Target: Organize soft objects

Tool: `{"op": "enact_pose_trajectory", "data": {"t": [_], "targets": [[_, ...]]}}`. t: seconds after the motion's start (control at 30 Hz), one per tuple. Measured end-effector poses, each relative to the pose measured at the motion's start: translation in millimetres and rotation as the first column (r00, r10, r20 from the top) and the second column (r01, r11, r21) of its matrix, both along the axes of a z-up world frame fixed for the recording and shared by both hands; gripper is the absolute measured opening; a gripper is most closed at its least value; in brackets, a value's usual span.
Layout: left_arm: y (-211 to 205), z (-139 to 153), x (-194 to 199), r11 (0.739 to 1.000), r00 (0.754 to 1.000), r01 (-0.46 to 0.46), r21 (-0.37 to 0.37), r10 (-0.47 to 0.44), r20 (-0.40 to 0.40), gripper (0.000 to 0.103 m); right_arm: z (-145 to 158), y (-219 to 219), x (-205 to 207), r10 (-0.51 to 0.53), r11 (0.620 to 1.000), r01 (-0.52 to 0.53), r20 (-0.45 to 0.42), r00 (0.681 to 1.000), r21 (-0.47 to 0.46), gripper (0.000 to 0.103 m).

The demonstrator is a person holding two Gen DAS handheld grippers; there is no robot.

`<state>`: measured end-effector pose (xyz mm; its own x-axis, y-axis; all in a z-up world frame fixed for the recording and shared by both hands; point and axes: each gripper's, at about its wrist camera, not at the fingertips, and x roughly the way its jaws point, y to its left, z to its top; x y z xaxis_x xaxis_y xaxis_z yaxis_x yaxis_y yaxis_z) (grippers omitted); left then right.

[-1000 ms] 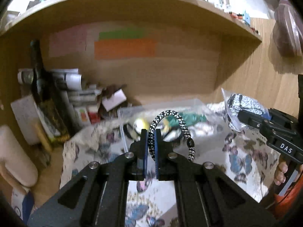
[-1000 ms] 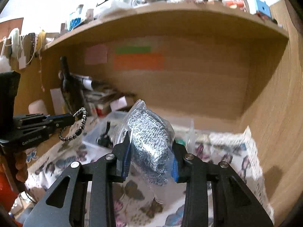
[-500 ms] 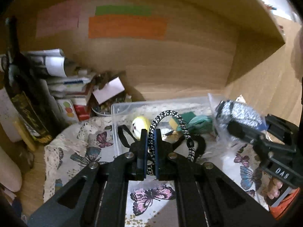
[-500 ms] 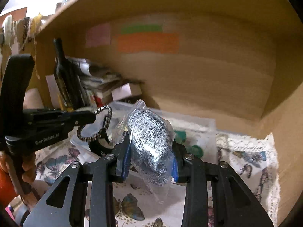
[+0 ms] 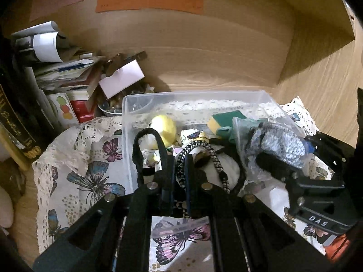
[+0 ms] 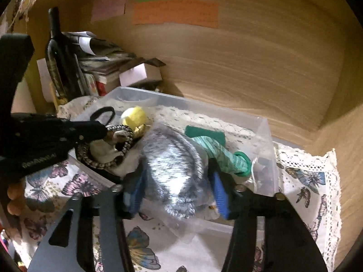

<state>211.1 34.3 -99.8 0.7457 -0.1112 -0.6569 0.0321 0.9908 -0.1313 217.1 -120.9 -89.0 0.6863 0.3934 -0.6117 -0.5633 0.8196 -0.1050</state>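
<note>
Both loads over bin rim.

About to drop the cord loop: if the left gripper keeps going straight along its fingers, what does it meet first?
Probably the white soft item in the clear bin, just ahead of the left gripper, which grips the braided loop. Depth is unclear.

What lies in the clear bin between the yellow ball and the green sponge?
In the left wrist view, a crumpled butterfly-print cloth lies in the clear bin between the yellow ball and the green sponge; the right wrist view hides that stretch.
</note>
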Motion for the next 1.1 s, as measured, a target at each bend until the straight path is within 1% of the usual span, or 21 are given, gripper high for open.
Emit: {"op": "enact_pose_trajectory", "data": {"t": [0.07, 0.13, 0.23, 0.3, 0.37, 0.43, 0.53, 0.57, 0.63, 0.7, 0.77, 0.8, 0.83, 0.87, 0.9, 0.97, 1.03, 1.1], "targets": [[0.5, 2.5, -3.0, 1.000, 1.000, 0.003, -0.002, -0.003, 0.009, 0.006, 3.5, -3.0, -1.8, -0.011, 1.000, 0.011, 0.011, 1.000, 0.003, 0.061], [0.6, 6.6, -7.4, 1.000, 1.000, 0.005, 0.000, -0.005, 0.024, 0.009, 11.0, -7.4, -5.3, -0.018, 1.000, 0.017, 0.026, 0.999, 0.020, 0.063], [0.5, 16.9, -17.1, 1.000, 0.998, 0.009, 0.005, -0.010, 0.058, 0.011, 24.8, -15.9, -14.8, -0.028, 0.998, 0.025, 0.062, 0.998, 0.049, 0.070], [-0.2, 26.4, -27.3, 1.000, 0.996, 0.013, 0.014, -0.014, 0.088, 0.012, 36.6, -21.5, -24.0, -0.029, 0.997, 0.022, 0.093, 0.995, 0.077, 0.071], [-2.2, 37.2, -39.6, 1.000, 0.992, 0.015, 0.023, -0.018, 0.123, 0.017, 48.0, -26.3, -33.4, -0.031, 0.995, 0.019, 0.120, 0.992, 0.102, 0.072], [-4.9, 48.0, -52.4, 0.999, 0.987, 0.017, 0.030, -0.021, 0.161, 0.027, 61.1, -31.3, -45.0, -0.032, 0.991, 0.012, 0.151, 0.988, 0.132, 0.073], [-9.0, 63.7, -72.6, 0.999, 0.974, 0.006, 0.050, -0.017, 0.225, 0.049, 78.3, -38.9, -61.3, -0.041, 0.983, 0.005, 0.190, 0.981, 0.185, 0.083], [-10.2, 69.1, -79.3, 0.998, 0.970, 0.002, 0.056, -0.015, 0.243, 0.052, 82.1, -40.8, -65.7, -0.042, 0.980, 0.001, 0.200, 0.979, 0.199, 0.084], [-12.2, 77.5, -90.6, 0.998, 0.962, -0.003, 0.059, -0.013, 0.273, 0.064, 90.9, -45.9, -76.9, -0.045, 0.975, -0.006, 0.223, 0.974, 0.222, 0.085], [-14.9, 85.8, -101.4, 0.999, 0.953, -0.006, 0.054, -0.010, 0.303, 0.072, 97.6, -49.3, -86.8, -0.048, 0.971, -0.012, 0.243, 0.969, 0.239, 0.090], [-16.3, 93.4, -112.9, 0.999, 0.942, -0.009, 0.050, -0.008, 0.336, 0.079, 102.7, -52.1, -95.9, -0.054, 0.967, -0.016, 0.267, 0.962, 0.254, 0.099], [-18.3, 97.7, -121.0, 0.998, 0.932, -0.016, 0.060, -0.007, 0.362, 0.086, 104.8, -53.0, -100.5, -0.057, 0.966, -0.018, 0.281, 0.958, 0.259, 0.100], [-19.8, 100.1, -125.1, 0.998, 0.927, -0.020, 0.066, -0.006, 0.375, 0.096, 106.6, -54.2, -104.9, -0.061, 0.964, -0.020, 0.293, 0.954, 0.266, 0.103], [-21.5, 103.2, -131.9, 0.997, 0.919, -0.026, 0.074, -0.005, 0.393, 0.100, 107.2, -54.8, -107.8, -0.064, 0.963, -0.021, 0.301, 0.951, 0.270, 0.103], [-22.6, 105.6, -138.1, 0.997, 0.911, -0.033, 0.074, -0.001, 0.412, 0.103, 108.7, -55.1, -112.2, -0.067, 0.961, -0.022, 0.310, 0.948, 0.274, 0.103], [-23.3, 110.4, -150.2, 0.996, 0.894, -0.063, 0.066, 0.027, 0.447, 0.103, 110.0, -54.9, -118.1, -0.070, 0.960, -0.024, 0.322, 0.944, 0.278, 0.103], [-24.4, 112.2, -154.7, 0.994, 0.886, -0.082, 0.074, 0.039, 0.461, 0.103, 110.9, -55.2, -123.2, -0.071, 0.958, -0.027, 0.327, 0.942, 0.284, 0.103], [-25.2, 112.6, -158.1, 0.995, 0.888, -0.074, 0.072, 0.033, 0.460, 0.103, 110.5, -56.8, -128.6, -0.077, 0.955, -0.025, 0.328, 0.942, 0.296, 0.103]]}}
